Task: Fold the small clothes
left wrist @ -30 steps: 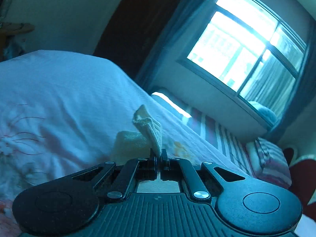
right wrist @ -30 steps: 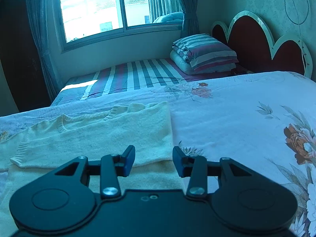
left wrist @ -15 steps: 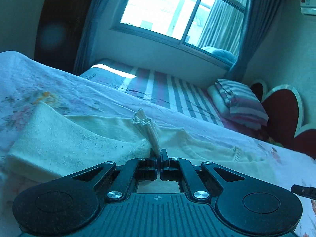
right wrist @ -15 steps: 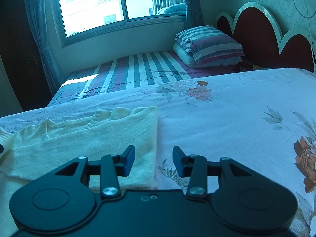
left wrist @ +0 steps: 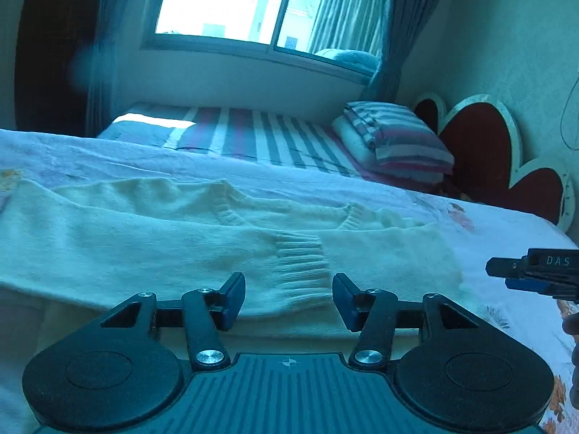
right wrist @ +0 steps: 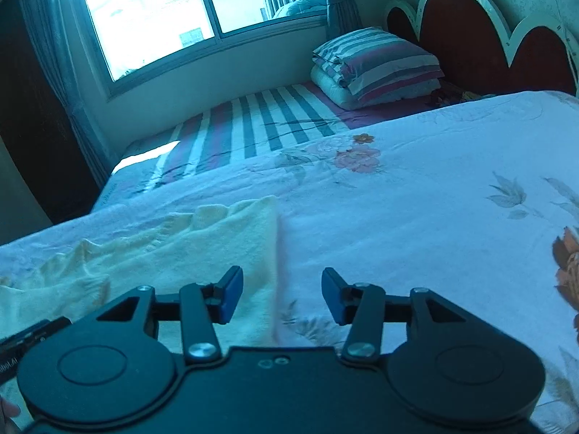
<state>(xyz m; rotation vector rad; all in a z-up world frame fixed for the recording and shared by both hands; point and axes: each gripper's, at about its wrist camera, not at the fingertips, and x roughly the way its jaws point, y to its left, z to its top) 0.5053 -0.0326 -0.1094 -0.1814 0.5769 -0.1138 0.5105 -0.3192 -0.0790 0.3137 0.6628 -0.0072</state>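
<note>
our left tool (left wrist: 288, 298) hangs just over the sweater (left wrist: 152, 238), jaws opening and nothing pinched; the ribbed cuff (left wrist: 302, 260) lies flat right ahead between them. the sweater stretches crosswise on the bed (right wrist: 416, 209), its long axis running left to right. our right tool (right wrist: 282, 294) has its jaws opening and empty, straddling the sweater's folded right edge (right wrist: 273, 253), so it is the nearer one to that side. we judge the next fold turns on that edge. pillows (right wrist: 376, 61) and headboard (right wrist: 470, 36) sit well apart; nothing blocks us.
</note>
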